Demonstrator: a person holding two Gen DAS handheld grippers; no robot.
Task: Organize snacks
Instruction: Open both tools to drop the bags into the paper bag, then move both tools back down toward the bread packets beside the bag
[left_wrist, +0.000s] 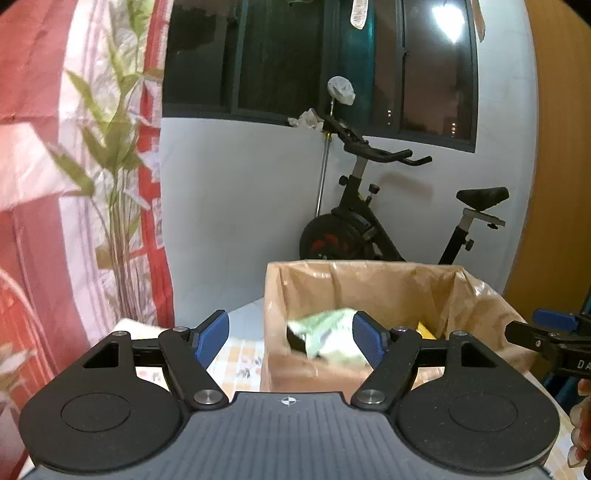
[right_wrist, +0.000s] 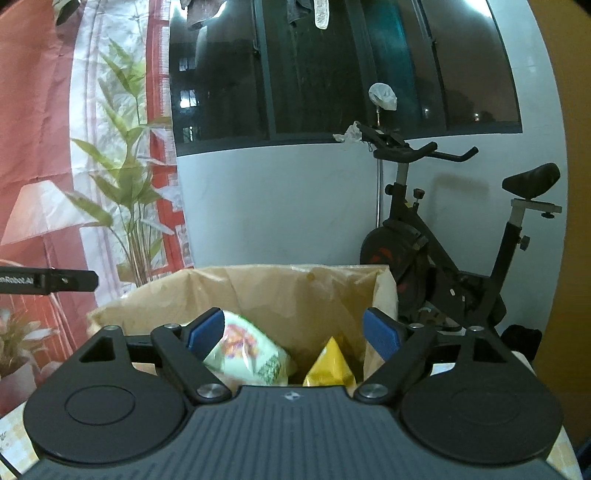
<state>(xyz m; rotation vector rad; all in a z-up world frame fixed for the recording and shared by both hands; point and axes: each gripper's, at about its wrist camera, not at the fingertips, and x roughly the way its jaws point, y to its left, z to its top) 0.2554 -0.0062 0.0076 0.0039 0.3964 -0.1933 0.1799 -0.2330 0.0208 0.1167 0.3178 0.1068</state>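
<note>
A cardboard box (left_wrist: 369, 291) is seen on the table (left_wrist: 240, 354), with an exercise bike (left_wrist: 388, 221) against the wall behind it. The left gripper (left_wrist: 291, 338) is held wide apart and empty at the box's near edge; a green packet (left_wrist: 325, 332) (blurred) is seen inside the box. The right gripper (right_wrist: 293, 332) is likewise spread wide, nothing gripped, above the box, where a yellow packet (right_wrist: 328, 365) lies beside the green one.

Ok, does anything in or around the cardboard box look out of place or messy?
Nothing spilled. The green snack bag and yellow snack bag lie tilted in the cardboard box, not stacked. The green one is motion-blurred in the left view, as if just dropped.
</note>
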